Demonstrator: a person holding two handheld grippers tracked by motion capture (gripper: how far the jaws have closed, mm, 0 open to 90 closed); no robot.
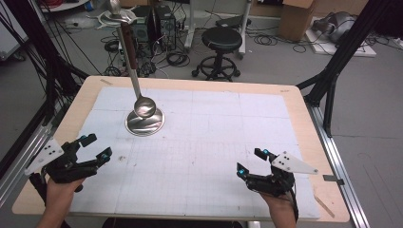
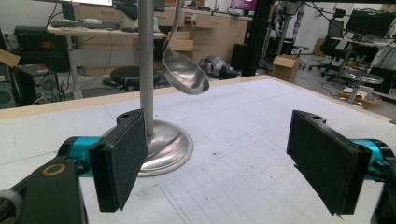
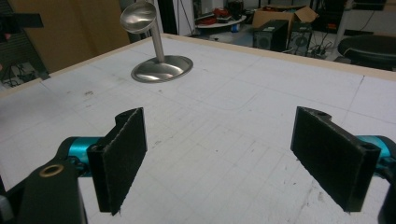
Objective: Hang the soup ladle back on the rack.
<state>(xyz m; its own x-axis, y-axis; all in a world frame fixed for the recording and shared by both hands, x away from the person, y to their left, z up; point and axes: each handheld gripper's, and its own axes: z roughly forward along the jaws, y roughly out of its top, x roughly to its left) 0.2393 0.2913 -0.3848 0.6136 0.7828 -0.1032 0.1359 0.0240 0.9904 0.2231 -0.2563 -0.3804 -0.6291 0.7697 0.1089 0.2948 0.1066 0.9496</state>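
Observation:
A steel stand with a round base (image 1: 145,124) rises from the back left of the white gridded mat (image 1: 214,142). A ladle (image 1: 144,107) hangs from its top, bowl just above the base. My left gripper (image 1: 96,146) rests at the mat's front left, open and holding nothing, a short way in front of the stand. In the left gripper view the base (image 2: 163,147) and ladle bowl (image 2: 186,74) sit close behind the left pad (image 2: 119,158). My right gripper (image 1: 250,160) is open and holding nothing at the front right. The right gripper view has the stand (image 3: 162,68) far off.
The wooden table edge (image 1: 85,97) frames the mat. Behind the table stand a black stool (image 1: 222,40), computer towers (image 1: 152,23), floor cables and a cardboard box (image 1: 295,16). Black frame struts (image 1: 332,71) rise at the right.

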